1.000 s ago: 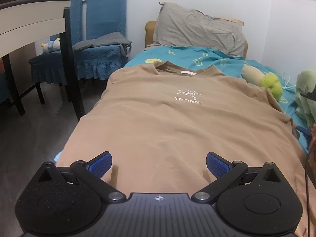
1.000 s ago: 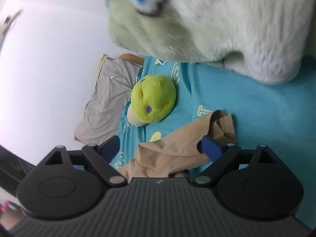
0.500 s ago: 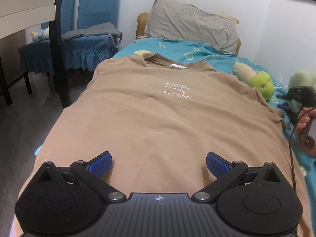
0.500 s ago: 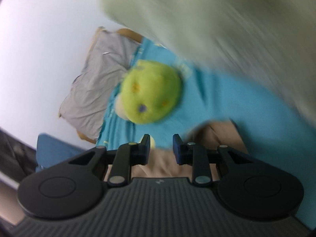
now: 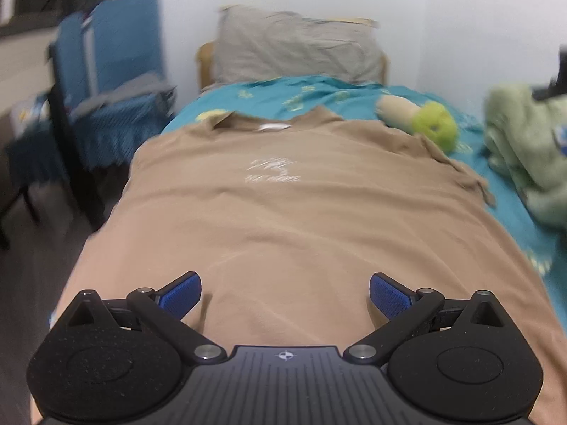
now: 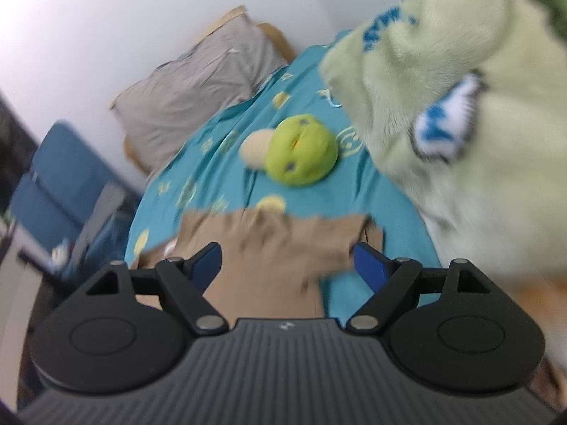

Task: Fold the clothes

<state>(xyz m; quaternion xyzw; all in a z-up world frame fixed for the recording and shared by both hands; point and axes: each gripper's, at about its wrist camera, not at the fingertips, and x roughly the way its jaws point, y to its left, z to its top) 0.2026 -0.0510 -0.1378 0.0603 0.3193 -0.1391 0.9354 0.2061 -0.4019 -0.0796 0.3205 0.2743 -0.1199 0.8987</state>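
Note:
A tan T-shirt (image 5: 283,212) with a small white chest print lies spread face up on the bed, collar toward the pillow. My left gripper (image 5: 285,295) hovers open over its lower hem area, nothing between the blue pads. In the right wrist view my right gripper (image 6: 287,265) stands open above the shirt's right sleeve (image 6: 276,248), which lies flat on the teal sheet (image 6: 219,170). Both views are blurred by motion.
A grey pillow (image 5: 297,49) lies at the head of the bed. A lime-green plush toy (image 6: 301,156) and a large pale-green plush (image 6: 460,124) sit along the shirt's right side. Blue chairs (image 5: 113,81) and a dark table stand left of the bed.
My right gripper, shut half a second ago, has opened and the sleeve now lies flatter. The left gripper stayed open and swung slightly to the left over the shirt.

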